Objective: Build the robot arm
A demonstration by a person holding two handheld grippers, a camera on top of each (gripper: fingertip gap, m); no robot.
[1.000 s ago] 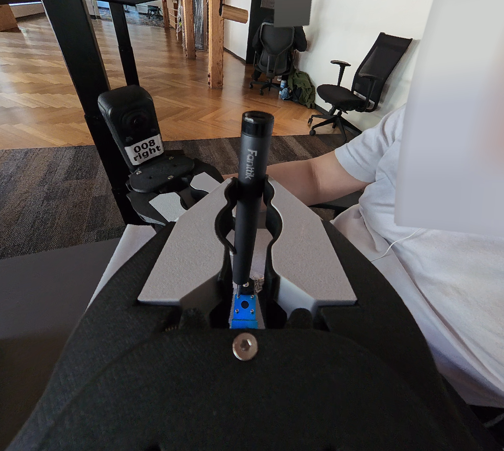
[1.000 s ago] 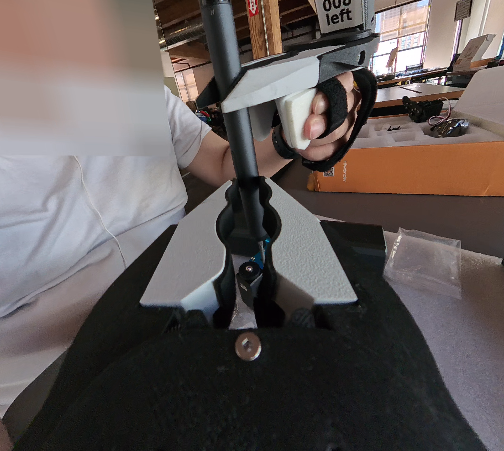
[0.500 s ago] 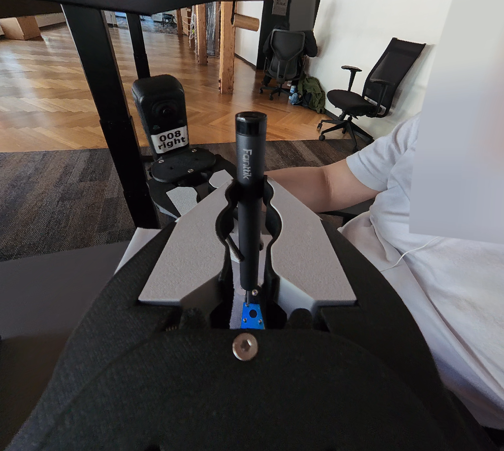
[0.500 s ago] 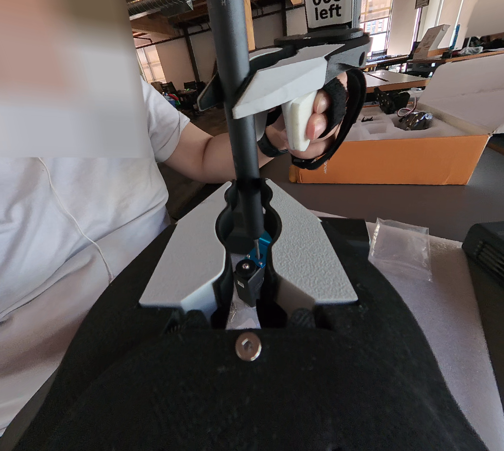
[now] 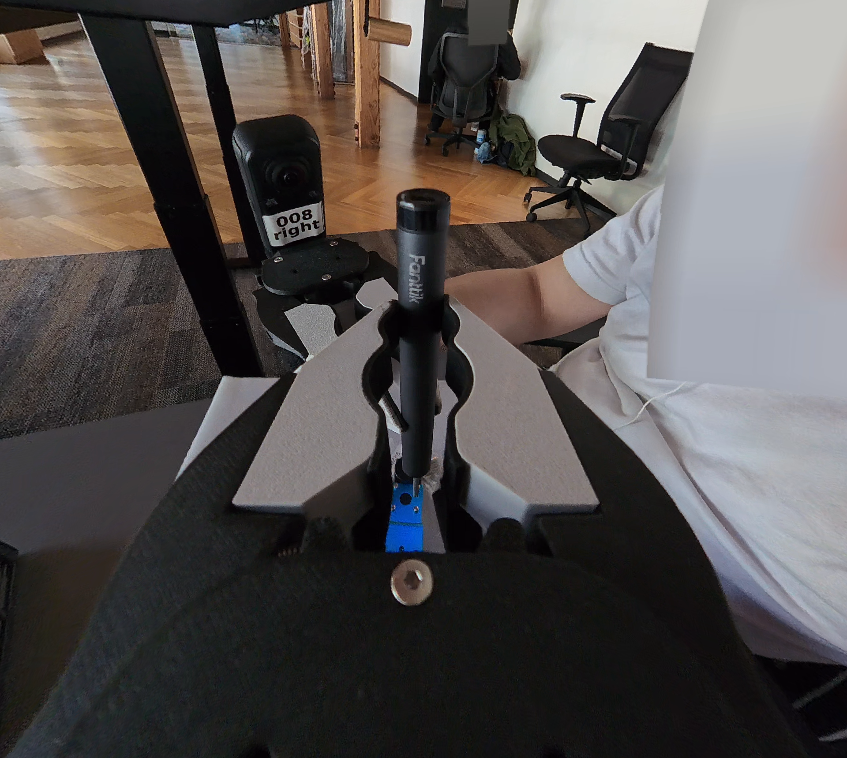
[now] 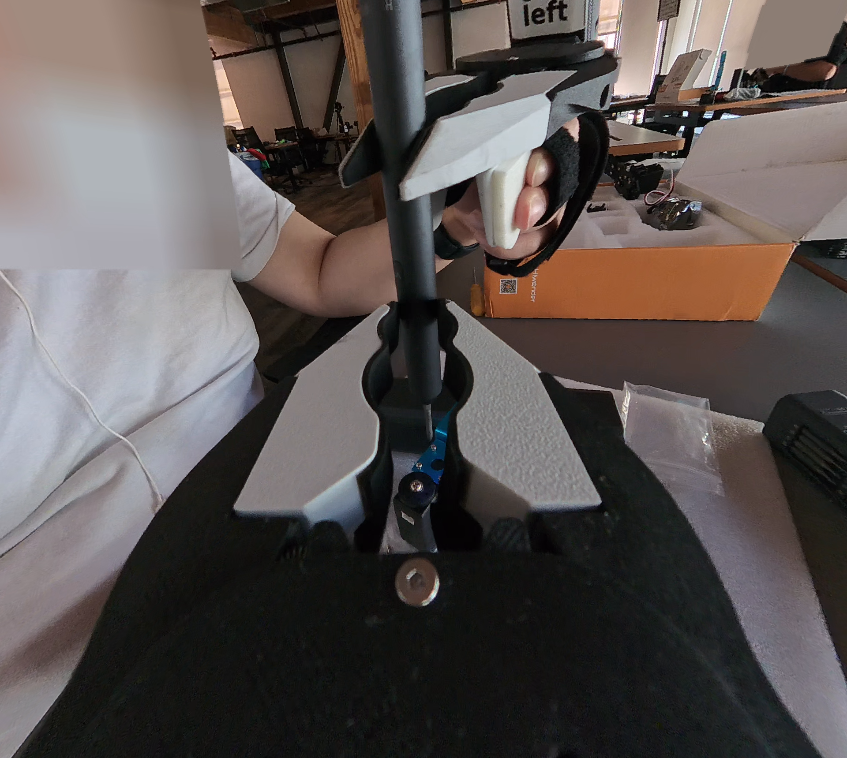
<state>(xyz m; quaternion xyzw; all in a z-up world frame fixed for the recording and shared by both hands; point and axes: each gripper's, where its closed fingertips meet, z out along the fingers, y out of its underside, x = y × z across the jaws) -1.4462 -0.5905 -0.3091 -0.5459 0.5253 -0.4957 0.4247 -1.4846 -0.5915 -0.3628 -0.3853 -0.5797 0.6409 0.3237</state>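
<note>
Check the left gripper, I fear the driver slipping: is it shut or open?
Shut. The left gripper has both fingers pressed against the dark screwdriver, which stands upright with its tip at the blue bracket.

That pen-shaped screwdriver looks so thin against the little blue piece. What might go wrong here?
1. The electric screwdriver is clamped by the left gripper high on its barrel, so its fine bit could tilt and slip off the screw in the blue bracket.
2. The right gripper seems shut on the small black servo carrying that bracket; downward pressure might twist it loose.
3. A freed screw could vanish into the white foam pad.
</note>
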